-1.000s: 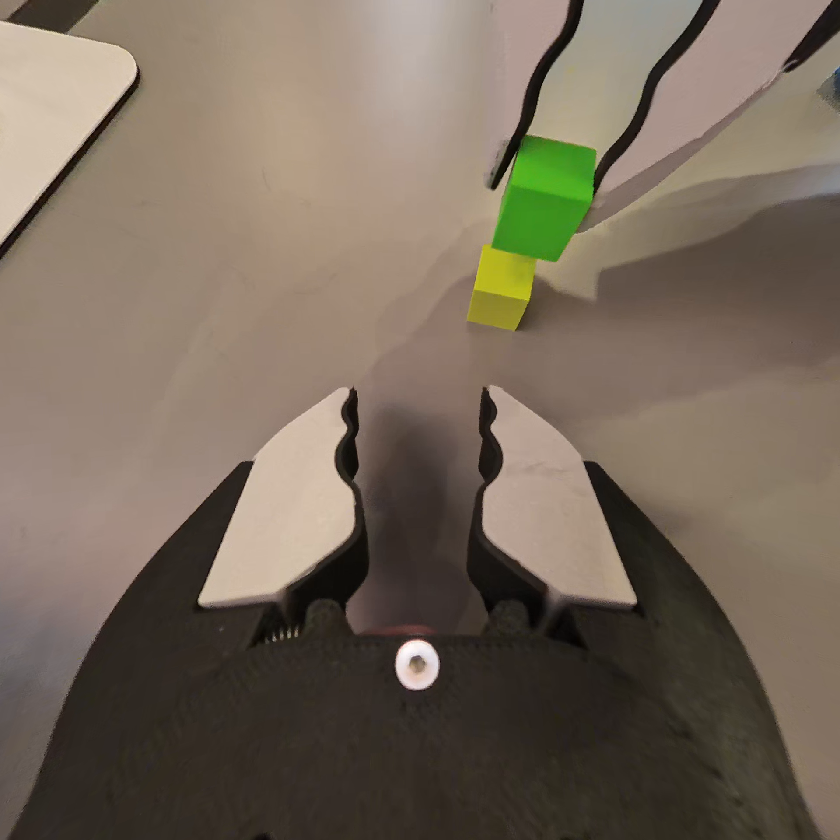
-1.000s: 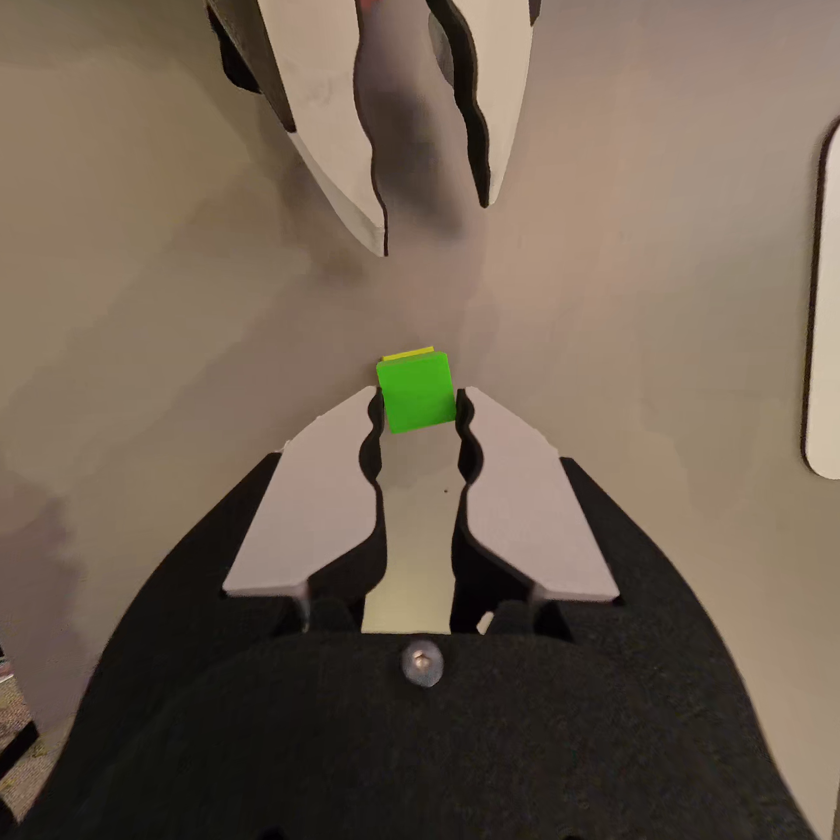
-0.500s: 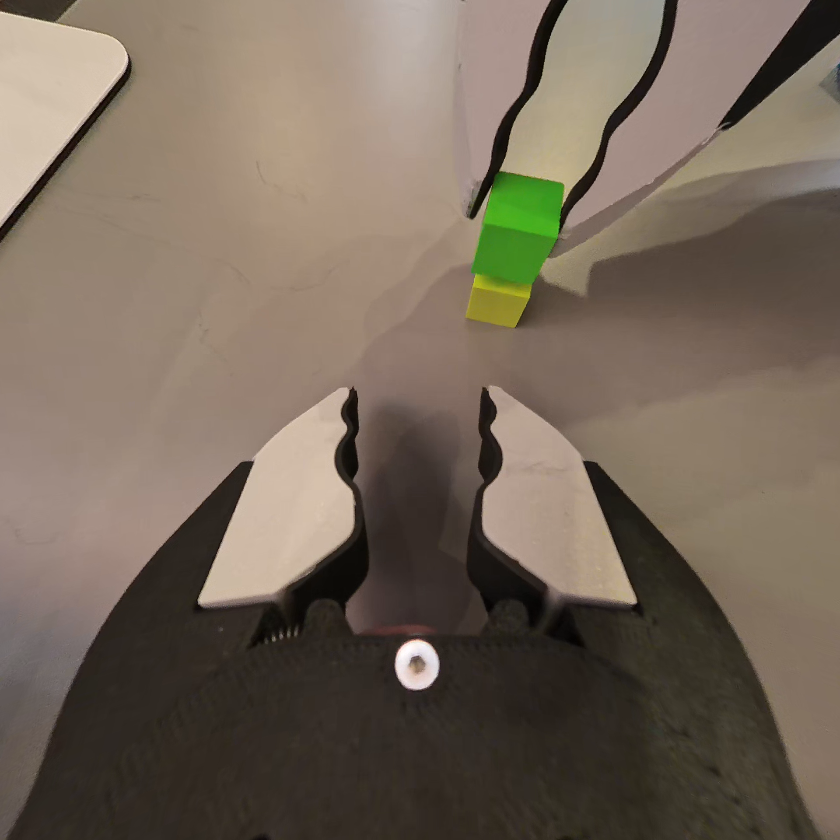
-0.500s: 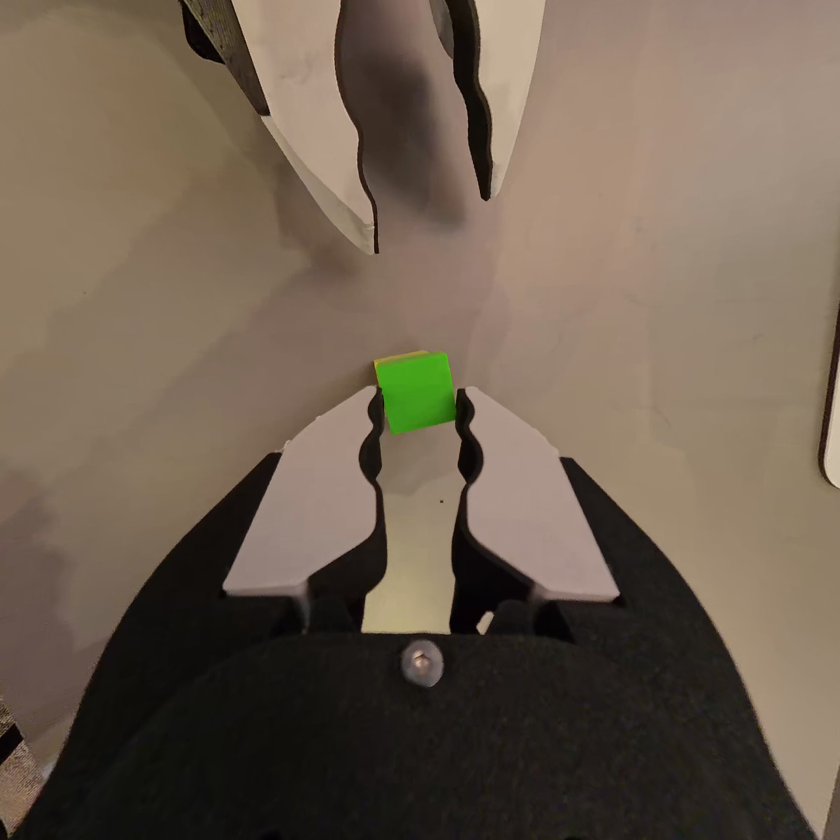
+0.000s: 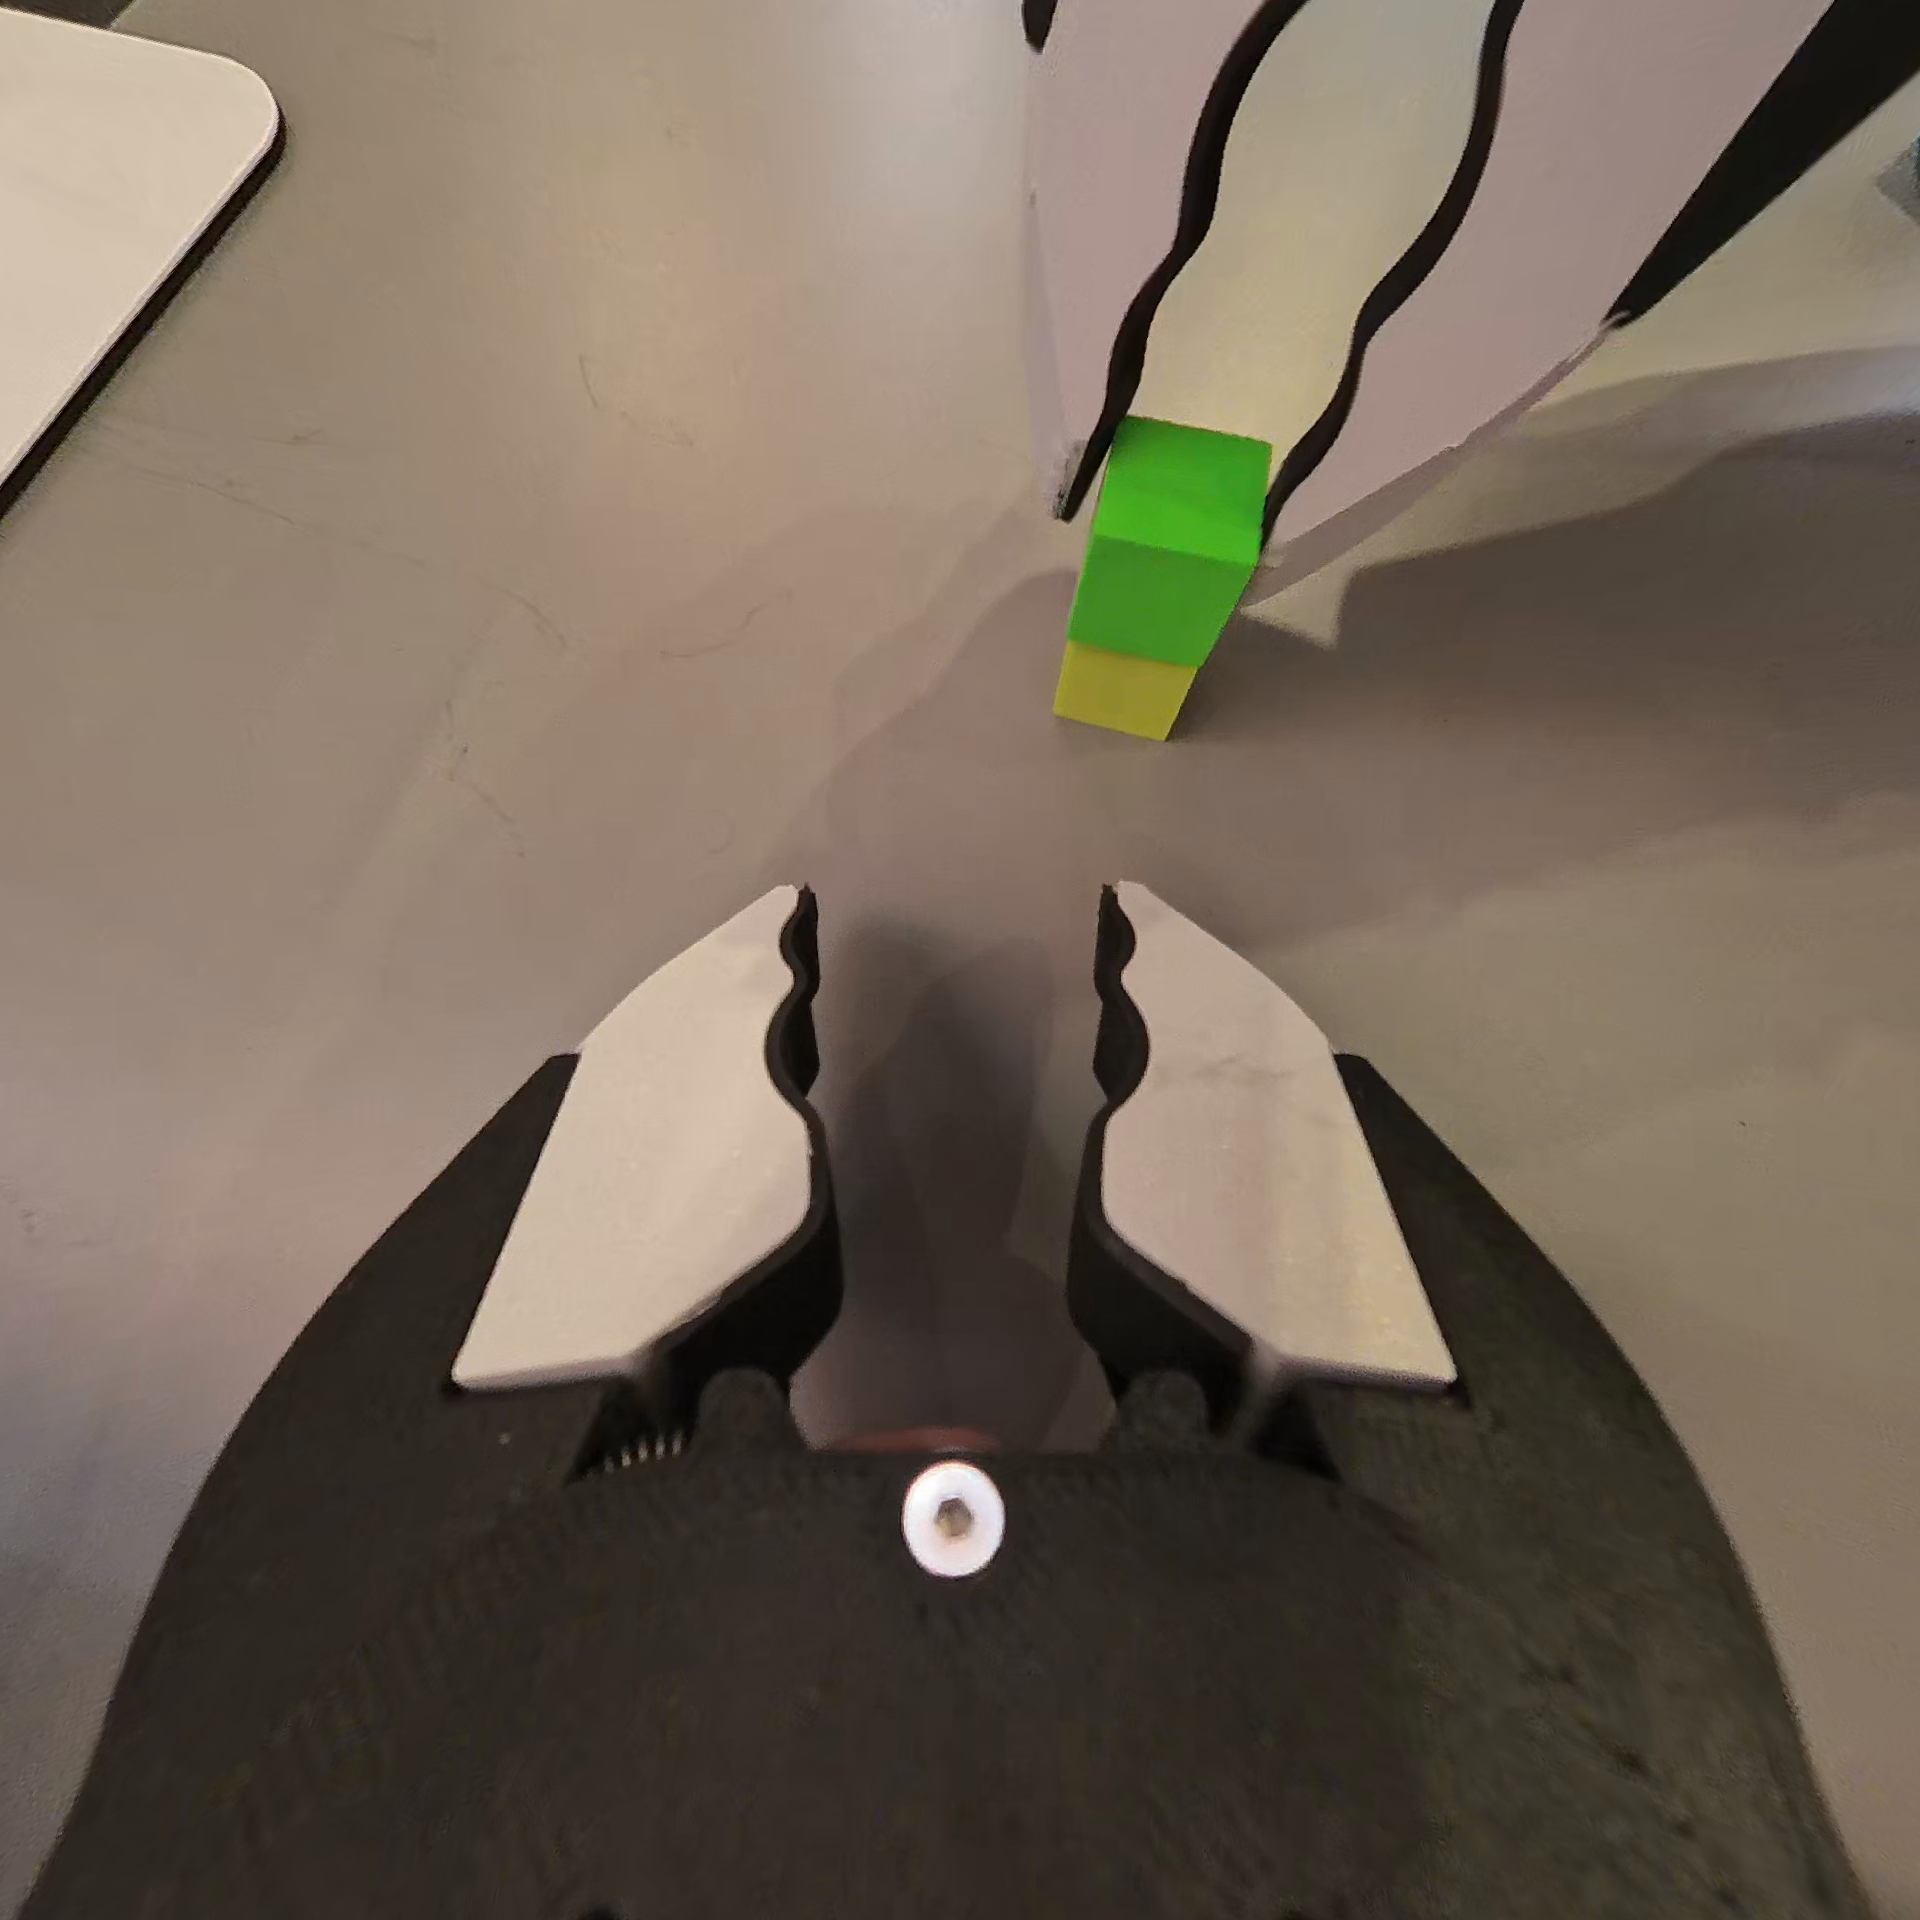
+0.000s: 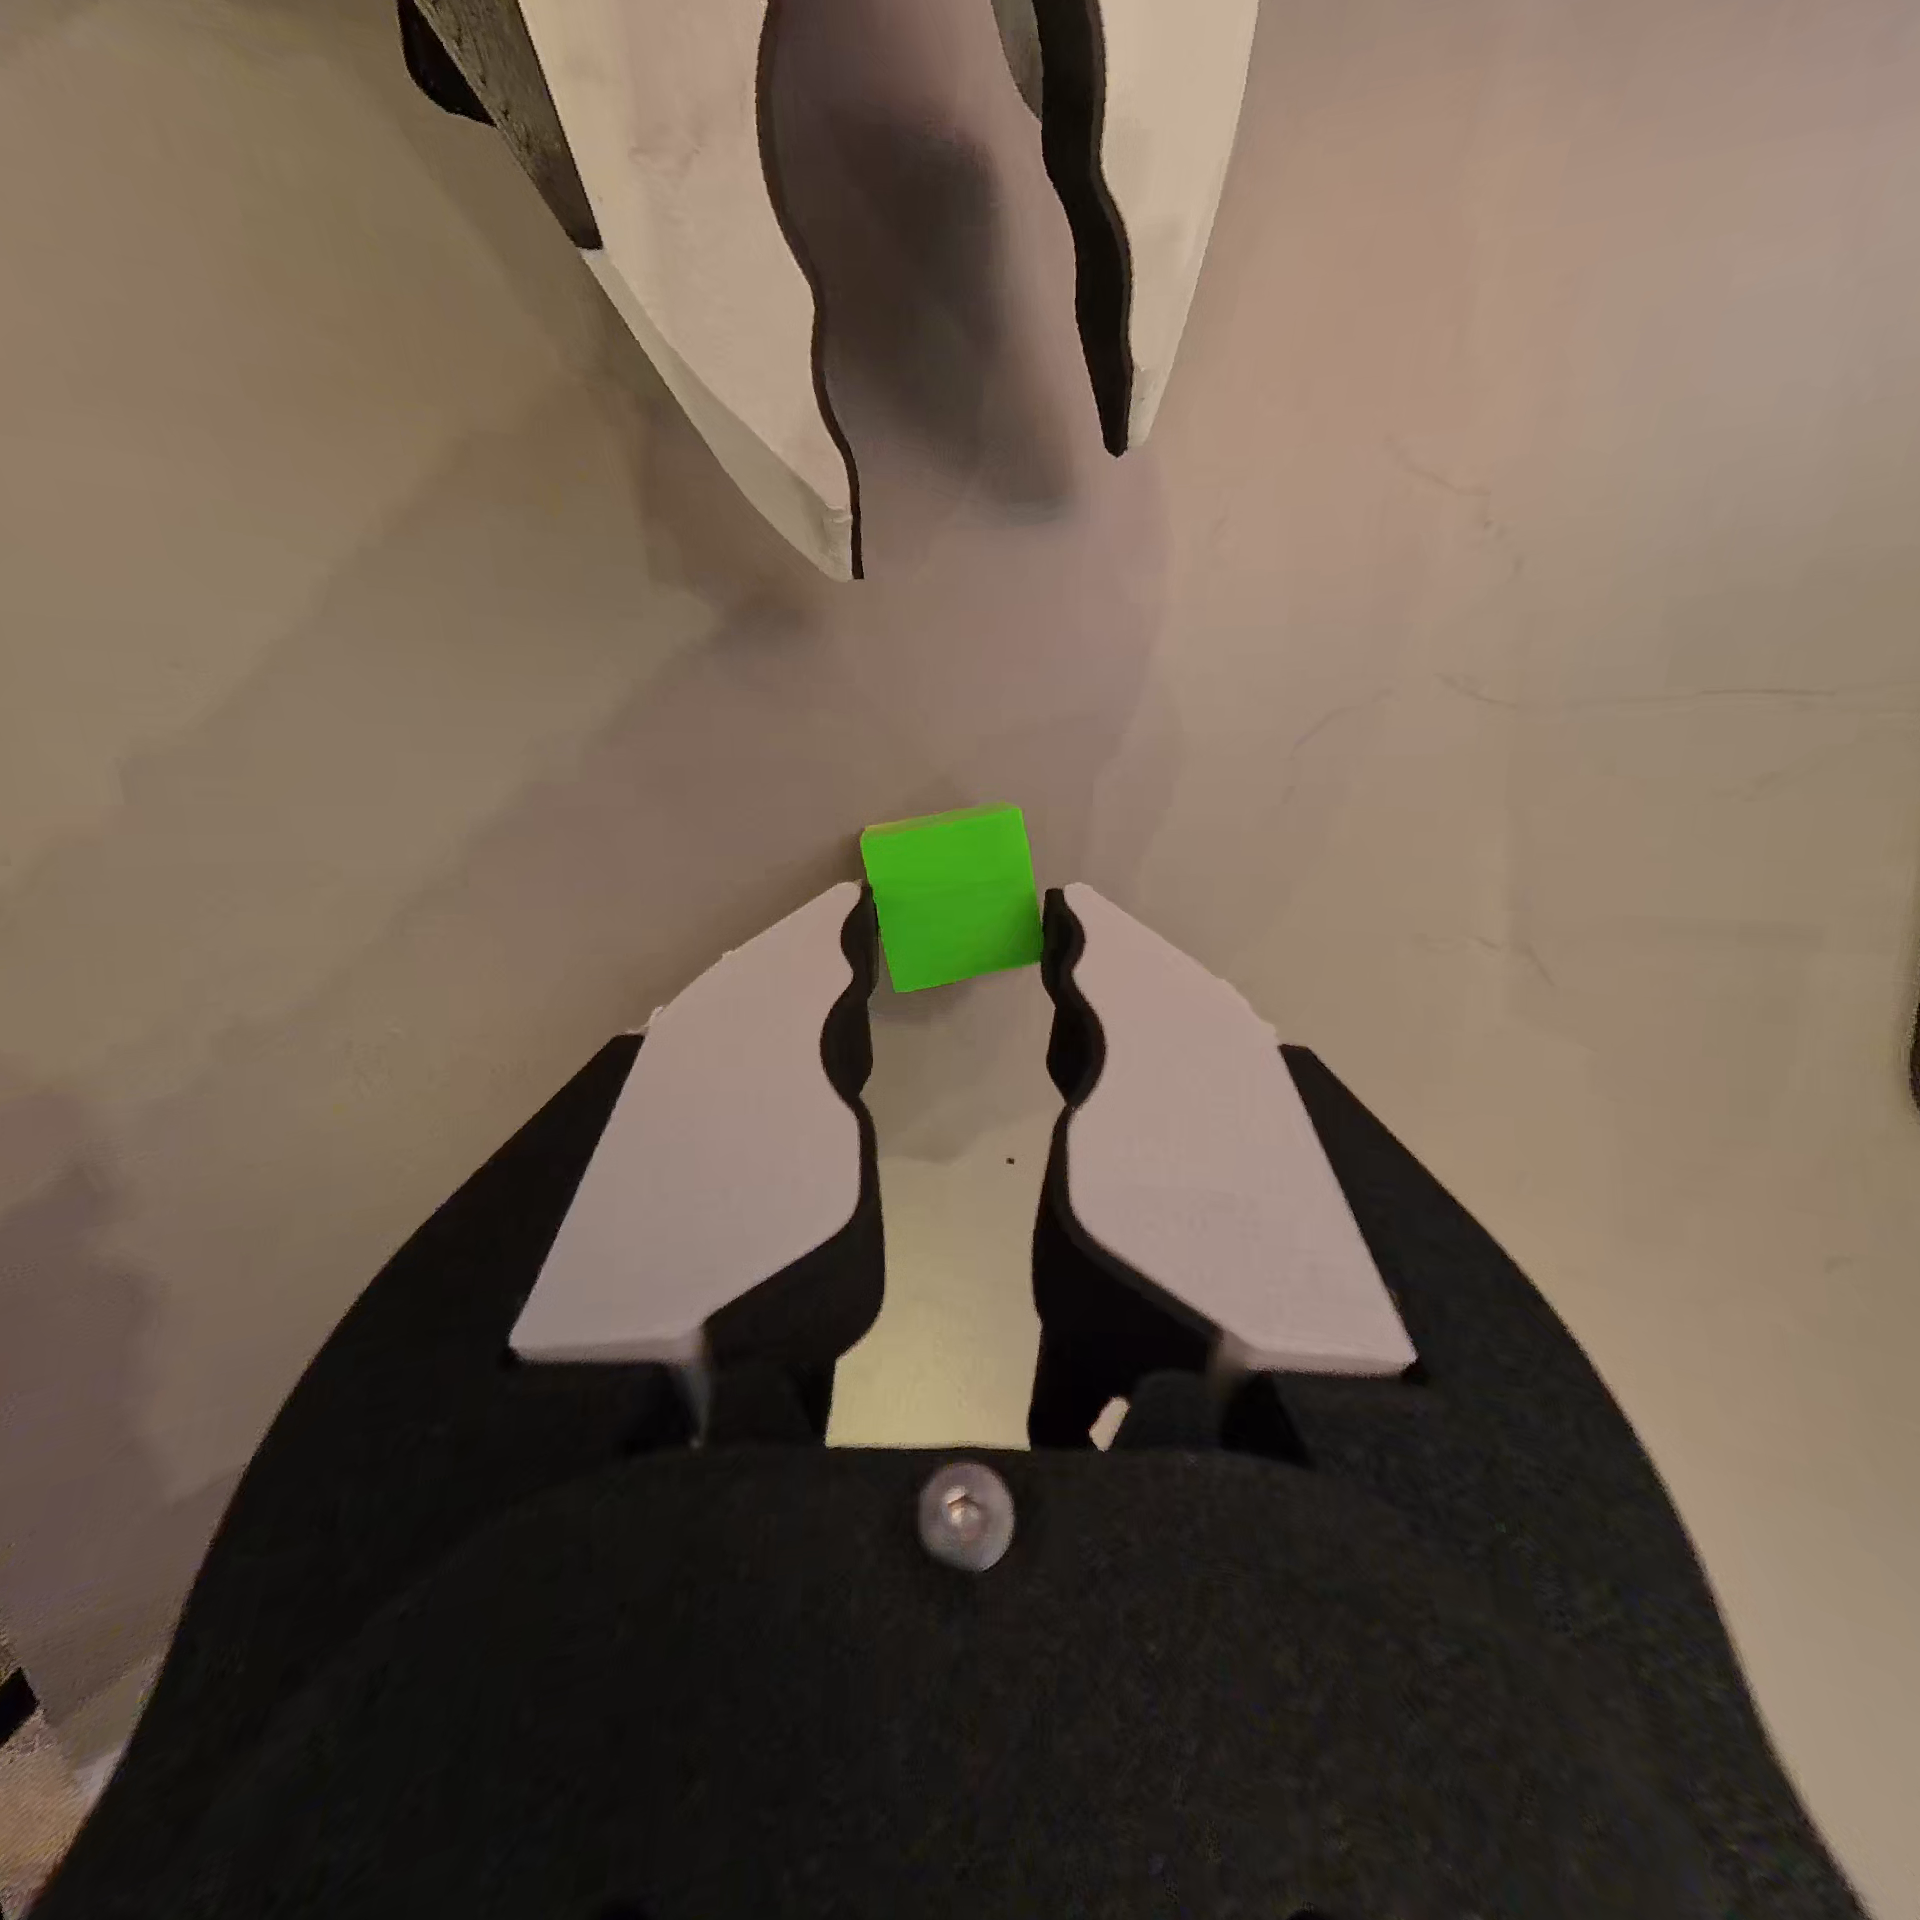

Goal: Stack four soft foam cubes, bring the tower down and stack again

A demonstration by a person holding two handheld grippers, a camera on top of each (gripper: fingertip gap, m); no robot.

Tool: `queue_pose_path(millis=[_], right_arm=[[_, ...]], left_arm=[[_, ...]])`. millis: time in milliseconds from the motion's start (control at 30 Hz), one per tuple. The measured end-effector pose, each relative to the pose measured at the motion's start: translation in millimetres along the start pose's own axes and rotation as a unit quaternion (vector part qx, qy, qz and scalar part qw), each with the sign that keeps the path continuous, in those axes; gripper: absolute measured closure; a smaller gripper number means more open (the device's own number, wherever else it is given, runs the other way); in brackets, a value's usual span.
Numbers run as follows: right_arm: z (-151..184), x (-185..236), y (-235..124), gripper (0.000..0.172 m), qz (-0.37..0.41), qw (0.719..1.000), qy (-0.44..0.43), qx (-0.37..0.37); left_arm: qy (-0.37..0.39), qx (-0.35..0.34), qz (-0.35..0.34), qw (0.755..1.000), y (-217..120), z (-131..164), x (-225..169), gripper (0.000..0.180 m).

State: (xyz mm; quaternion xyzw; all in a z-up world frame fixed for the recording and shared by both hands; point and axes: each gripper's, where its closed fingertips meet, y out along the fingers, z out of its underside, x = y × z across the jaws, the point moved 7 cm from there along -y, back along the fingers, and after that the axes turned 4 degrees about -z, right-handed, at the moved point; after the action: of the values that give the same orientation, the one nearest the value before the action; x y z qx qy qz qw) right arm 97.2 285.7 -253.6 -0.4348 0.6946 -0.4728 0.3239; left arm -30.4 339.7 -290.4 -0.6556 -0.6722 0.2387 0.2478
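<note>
A: Largest first. One matte grey tabletop (image 5: pixel 520 623) fills both views. One pale rounded board with a dark edge (image 5: pixel 94 208) sits in the upper left of the left wrist view, well apart from the work, probably just parked.

B: Grippers?

A: Two. The left gripper (image 5: pixel 954 904), at lower centre of its own view, has its fingers spread wide around nothing; I judge it is waiting its turn. The right gripper (image 6: pixel 956 914) is closed on the bright green foam cube (image 6: pixel 951 899), one pad on each side face, so the cube comes down square.

B: Cubes counted?

A: Two visible. The green one rests on, or just above, the yellow-green foam cube (image 5: pixel 1127 696) at upper right of the left wrist view, slightly offset. The other two cubes are not in view.
</note>
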Motion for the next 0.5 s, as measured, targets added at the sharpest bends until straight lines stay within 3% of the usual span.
queue_pose_path(millis=[200, 333, 500], right_arm=[[1.7, 0.4, 3.1, 0.141, -0.010, 1.000, 0.005, 0.000], [3.8, 0.7, 5.6, 0.128, -0.005, 1.000, 0.005, 0.012], [3.1, 0.7, -22.3, 0.122, 0.013, 1.000, 0.010, -0.014]], left_arm=[[0.000, 0.001, 0.001, 1.000, 0.2, 0.2, -0.1, 0.130], [-0.001, 0.001, 0.002, 1.000, 0.0, 0.2, 0.0, 0.130], [0.001, 0.005, 0.004, 1.000, 0.7, 0.5, -0.5, 0.129]])
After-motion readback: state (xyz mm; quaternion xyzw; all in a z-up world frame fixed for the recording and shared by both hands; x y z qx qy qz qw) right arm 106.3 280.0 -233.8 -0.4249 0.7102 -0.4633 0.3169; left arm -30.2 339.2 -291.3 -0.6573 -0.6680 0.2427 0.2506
